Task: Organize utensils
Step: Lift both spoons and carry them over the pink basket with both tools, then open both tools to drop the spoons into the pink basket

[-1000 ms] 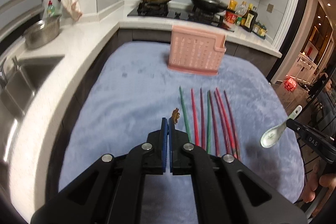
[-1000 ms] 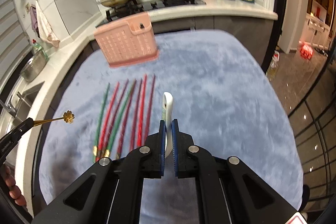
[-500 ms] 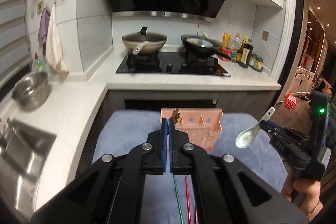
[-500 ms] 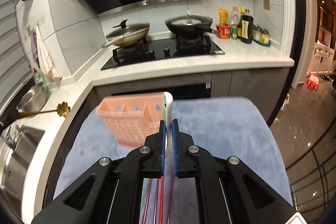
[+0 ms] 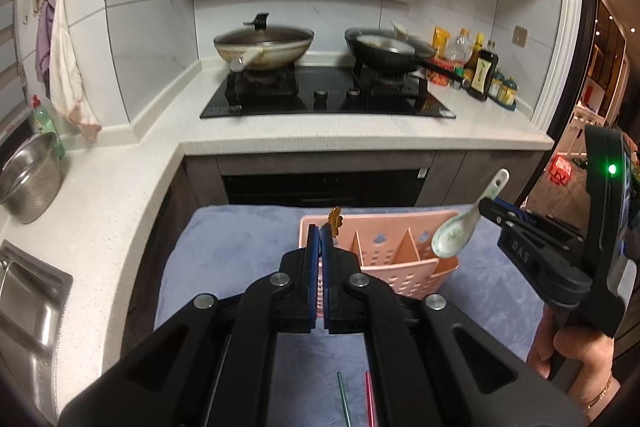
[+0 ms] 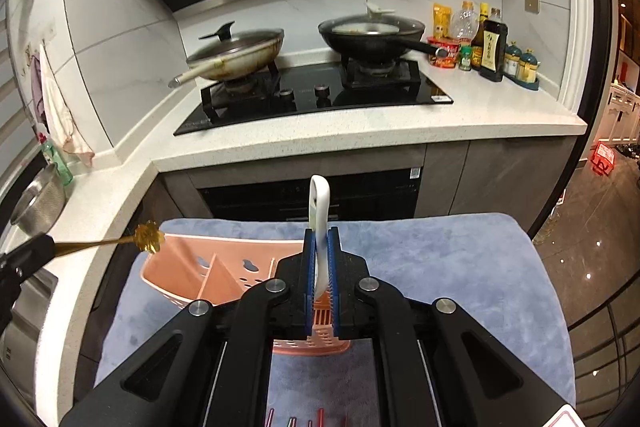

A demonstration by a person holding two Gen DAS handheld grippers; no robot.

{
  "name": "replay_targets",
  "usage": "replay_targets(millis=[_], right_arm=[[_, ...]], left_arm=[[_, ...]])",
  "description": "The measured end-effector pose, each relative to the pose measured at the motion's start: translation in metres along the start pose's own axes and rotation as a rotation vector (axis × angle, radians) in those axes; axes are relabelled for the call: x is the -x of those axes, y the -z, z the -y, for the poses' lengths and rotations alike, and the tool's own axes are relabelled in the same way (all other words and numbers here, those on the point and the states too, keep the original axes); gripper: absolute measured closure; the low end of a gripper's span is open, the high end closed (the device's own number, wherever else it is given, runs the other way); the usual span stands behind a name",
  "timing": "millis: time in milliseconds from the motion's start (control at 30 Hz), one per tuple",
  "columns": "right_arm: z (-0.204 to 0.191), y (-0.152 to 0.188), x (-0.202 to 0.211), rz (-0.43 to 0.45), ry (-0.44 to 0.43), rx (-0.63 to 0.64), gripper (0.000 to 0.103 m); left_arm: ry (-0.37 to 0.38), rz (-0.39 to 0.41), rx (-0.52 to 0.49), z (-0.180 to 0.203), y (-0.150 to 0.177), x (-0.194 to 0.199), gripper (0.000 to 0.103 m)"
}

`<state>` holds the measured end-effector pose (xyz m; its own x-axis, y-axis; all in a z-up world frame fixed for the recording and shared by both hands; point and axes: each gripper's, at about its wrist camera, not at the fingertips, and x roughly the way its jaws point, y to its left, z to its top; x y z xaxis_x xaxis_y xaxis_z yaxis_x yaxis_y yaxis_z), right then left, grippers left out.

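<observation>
My left gripper is shut on a thin gold utensil with a flower-shaped end, held above the left end of the pink divided utensil holder. It also shows in the right wrist view. My right gripper is shut on a white ceramic spoon; the spoon's bowl hangs over the holder's right compartment. The holder stands on a blue cloth. Ends of the coloured chopsticks lie on the cloth below.
Behind the table is a white counter with a black hob, two pans and bottles. A steel bowl and a sink are at the left. A person's hand holds the right gripper.
Both grippers have risen from the chopsticks on the cloth and moved forward to the pink holder, each still holding its utensil. The spoon's bowl now hangs over the holder.
</observation>
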<state>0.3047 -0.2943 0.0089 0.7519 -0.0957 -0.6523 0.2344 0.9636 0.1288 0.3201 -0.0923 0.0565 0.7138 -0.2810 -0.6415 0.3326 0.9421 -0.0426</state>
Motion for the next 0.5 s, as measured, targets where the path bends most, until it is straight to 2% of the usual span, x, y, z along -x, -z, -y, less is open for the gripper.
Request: replay_targets(millis=[400,467,500], right_arm=[[-0.003,0.013,-0.033,-0.049,0.010,0.029,0.096],[-0.003,0.014,-0.031,-0.034,0.020,0.034,0.091],[-0.003,0.014,-0.030,-0.029,0.015,0.033,0.081]], left_arm=[[-0.016,-0.042,-0.002,0.007,0.006,-0.035,0.102],[-0.019,-0.043,0.004,0.007,0.007,-0.037,0.099],[-0.024,-0.041,0.006,0.007,0.007,-0.037,0.099]])
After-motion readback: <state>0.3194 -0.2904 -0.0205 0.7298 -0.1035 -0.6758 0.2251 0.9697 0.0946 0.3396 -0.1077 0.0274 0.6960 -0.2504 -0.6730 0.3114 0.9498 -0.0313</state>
